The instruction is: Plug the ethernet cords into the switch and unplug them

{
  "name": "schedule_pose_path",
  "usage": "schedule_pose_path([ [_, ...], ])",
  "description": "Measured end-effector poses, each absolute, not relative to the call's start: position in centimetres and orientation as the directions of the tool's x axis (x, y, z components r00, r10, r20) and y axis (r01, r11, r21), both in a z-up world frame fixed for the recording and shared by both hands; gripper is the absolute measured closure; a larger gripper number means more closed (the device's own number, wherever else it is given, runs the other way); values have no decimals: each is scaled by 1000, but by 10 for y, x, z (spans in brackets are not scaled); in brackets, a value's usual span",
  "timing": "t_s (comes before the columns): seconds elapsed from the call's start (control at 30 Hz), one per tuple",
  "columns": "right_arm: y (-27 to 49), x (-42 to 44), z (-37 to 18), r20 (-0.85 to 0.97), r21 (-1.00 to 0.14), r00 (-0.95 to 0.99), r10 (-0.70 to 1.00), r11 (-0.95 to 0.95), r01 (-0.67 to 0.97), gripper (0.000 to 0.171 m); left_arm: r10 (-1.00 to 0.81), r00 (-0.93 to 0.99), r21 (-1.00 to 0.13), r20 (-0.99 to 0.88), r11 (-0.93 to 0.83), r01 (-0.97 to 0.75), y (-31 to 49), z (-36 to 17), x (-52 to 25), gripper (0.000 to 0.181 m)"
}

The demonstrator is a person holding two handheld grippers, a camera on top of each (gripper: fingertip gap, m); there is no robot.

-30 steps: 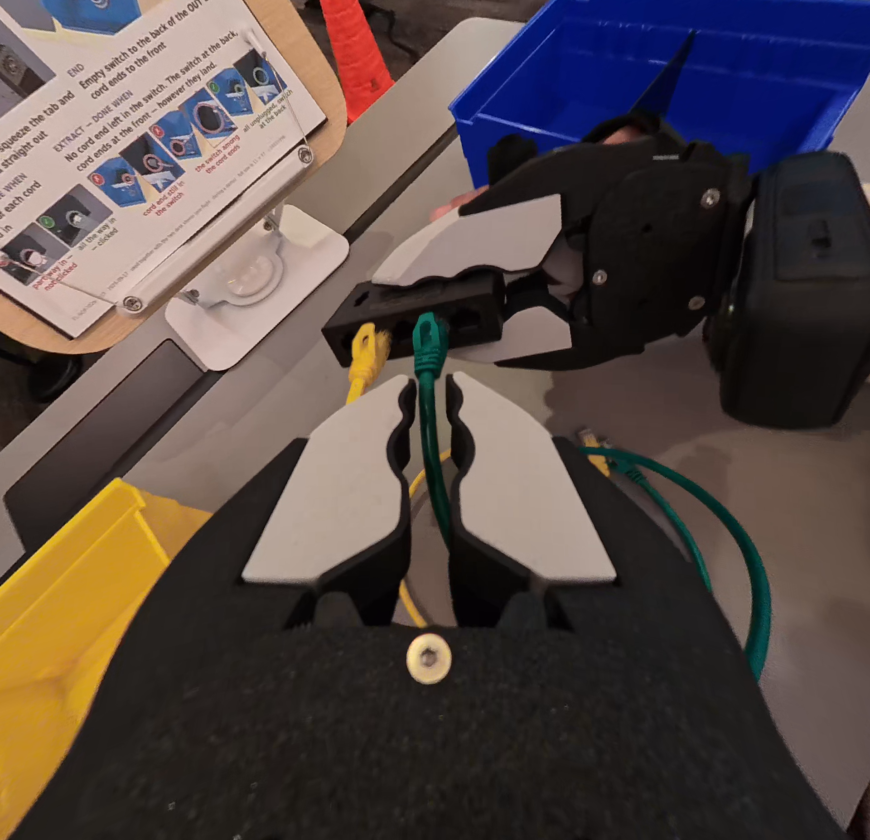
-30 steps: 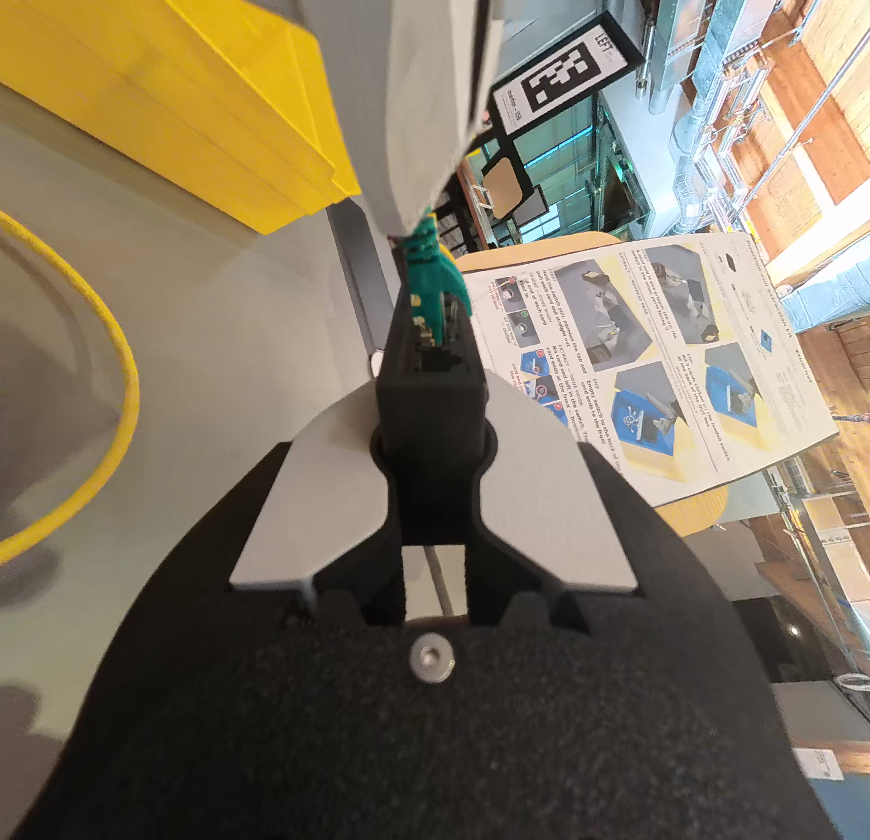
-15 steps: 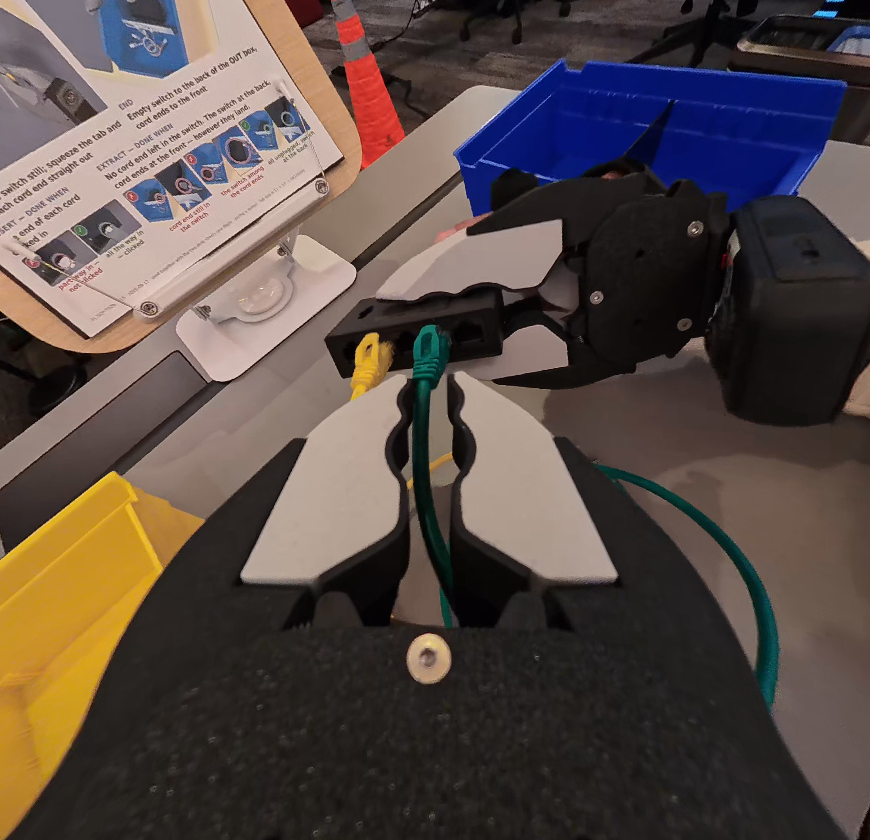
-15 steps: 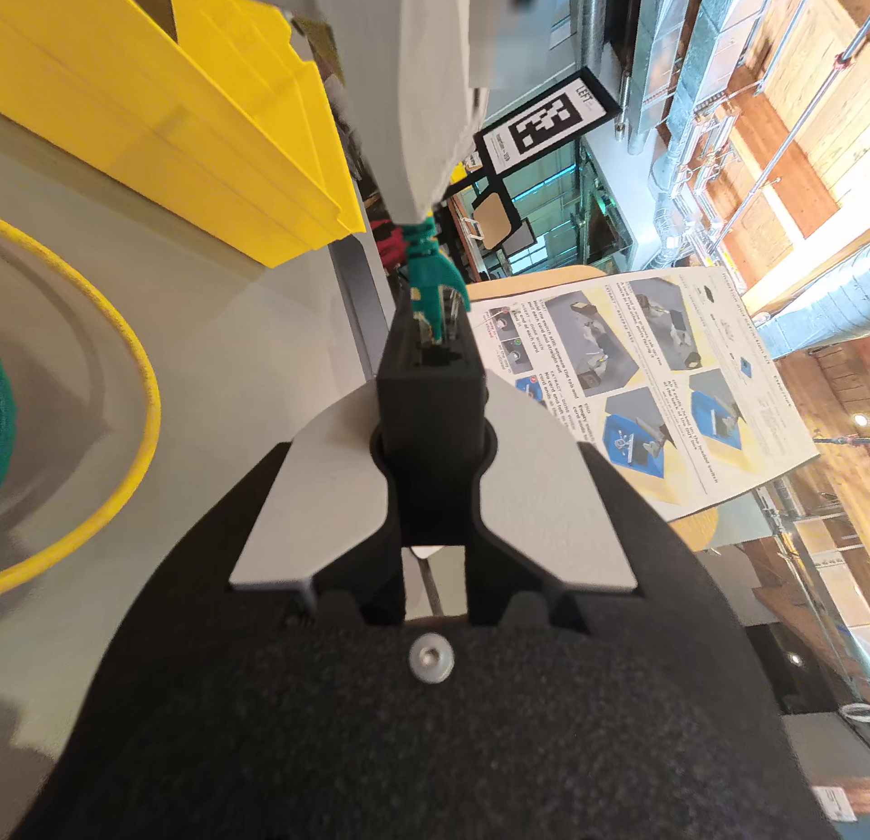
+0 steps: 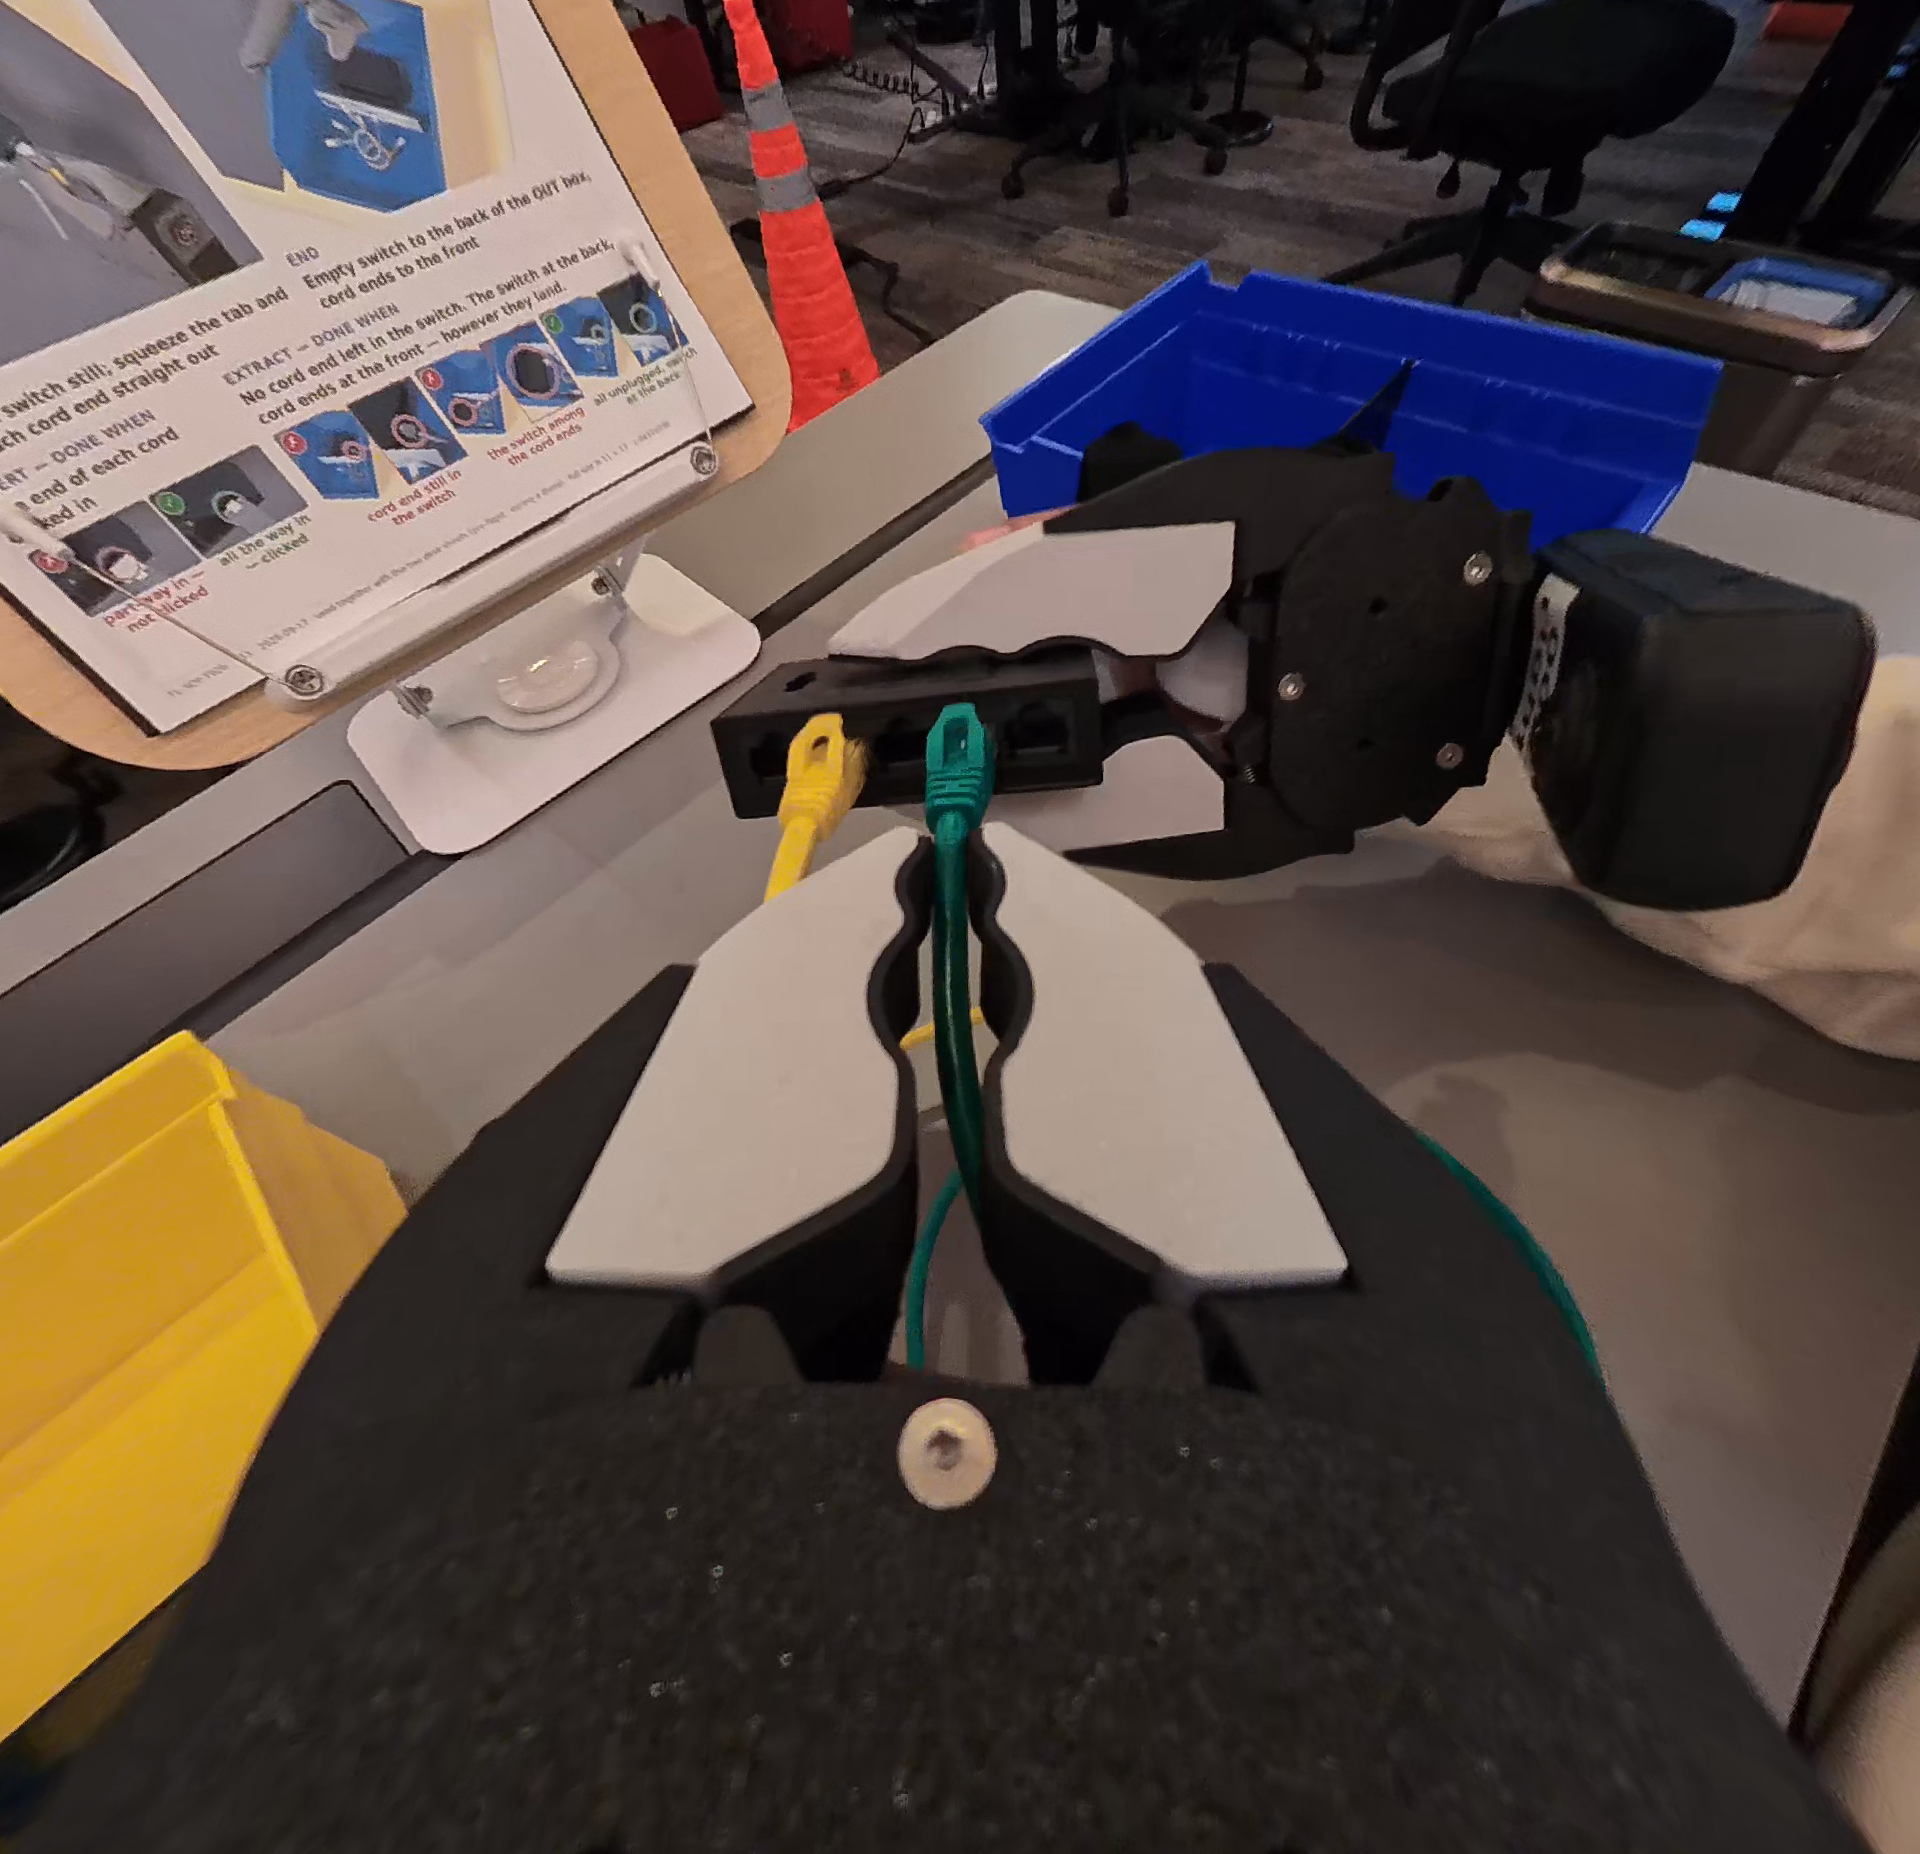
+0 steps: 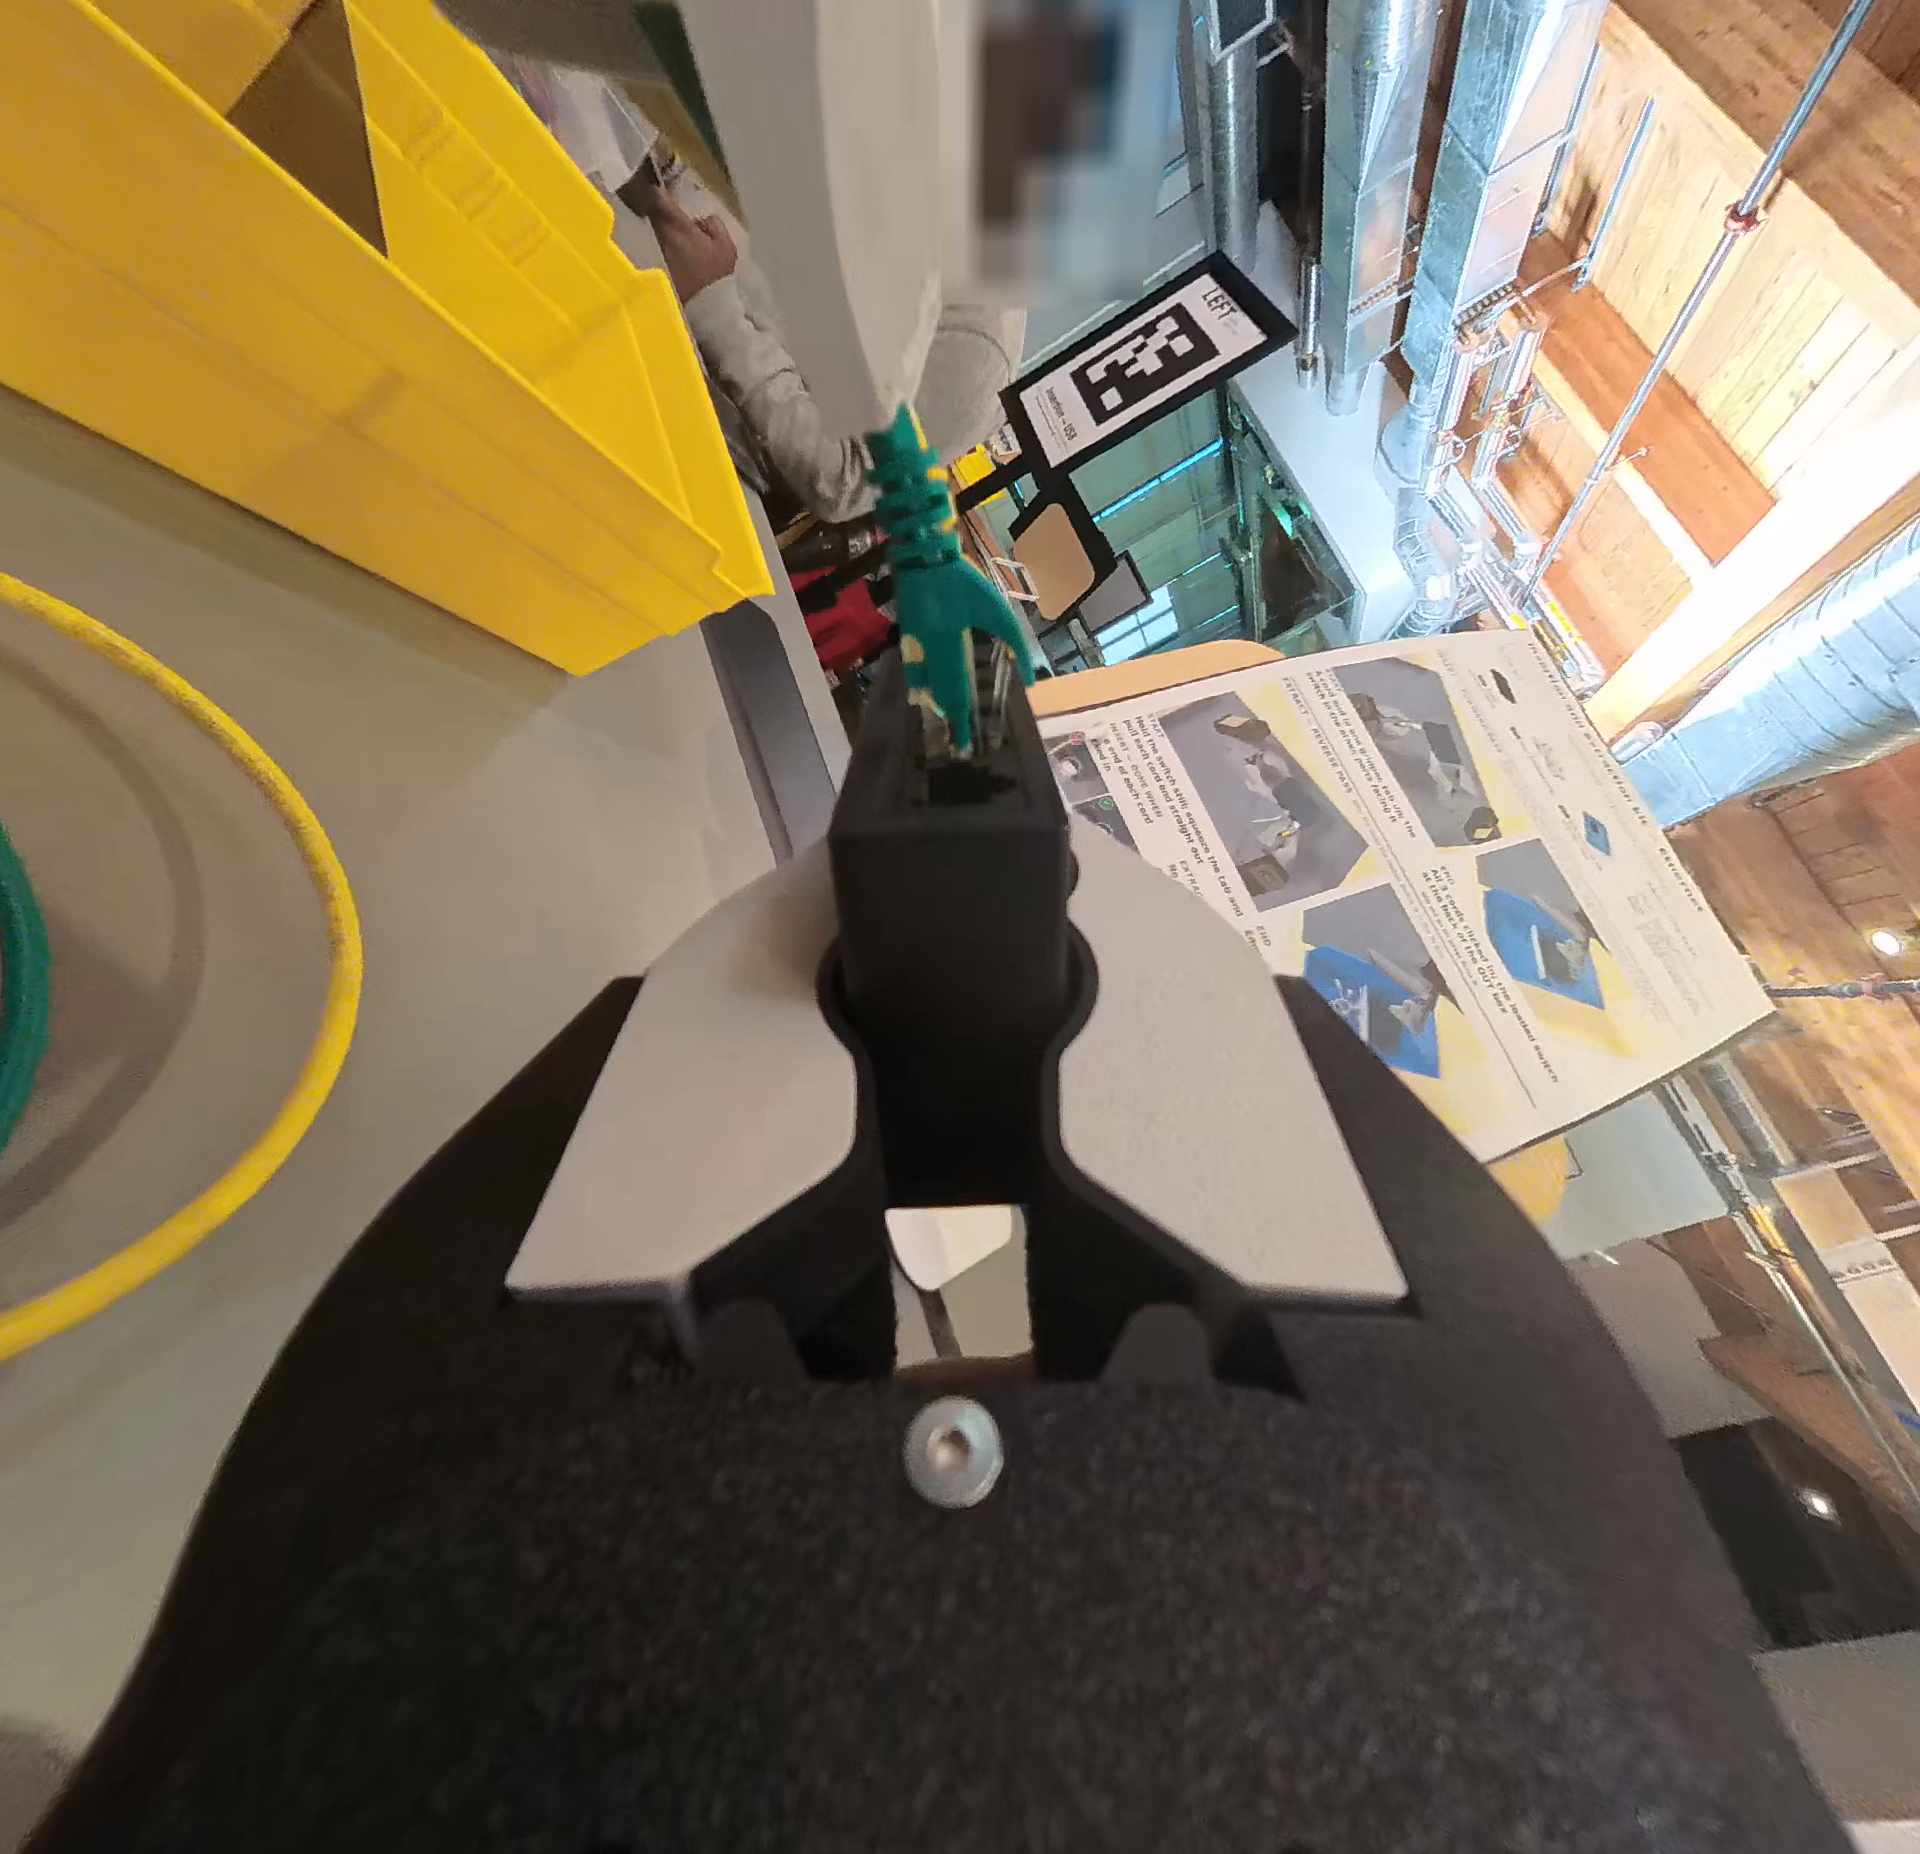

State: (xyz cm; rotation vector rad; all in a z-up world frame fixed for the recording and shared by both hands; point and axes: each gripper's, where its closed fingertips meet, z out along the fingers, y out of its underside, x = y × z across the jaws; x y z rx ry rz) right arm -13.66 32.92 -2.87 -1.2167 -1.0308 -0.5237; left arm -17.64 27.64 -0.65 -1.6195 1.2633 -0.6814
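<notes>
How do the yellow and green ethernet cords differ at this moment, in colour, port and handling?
The green cord runs between the fingers of the left gripper, shut on it; the yellow cord lies free, ungripped. The green plug sits in a port nearer the middle of the switch, the yellow plug further left. Shared: both plugs are in the switch's front ports while the right gripper clamps the switch.

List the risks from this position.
1. The left gripper pinches the green cord behind its plug, not on the plug, so a pull may strain the cord rather than free it.
2. The right gripper holds only one end of the switch; it could twist.
3. The yellow plug sits close by and may get dragged.
</notes>
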Motion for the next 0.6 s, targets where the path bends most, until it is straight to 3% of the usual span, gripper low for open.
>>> schedule_pose_path([
  [0.33,322,-139,-24,874,-485,461,154,350,801,143,-939,300,-897,-171,22,-441,270,0,-173,176],
  [0.6,324,-143,-28,836,-548,492,243,325,771,142,-922,285,-886,-262,112,-451,261,4,-168,177],
])
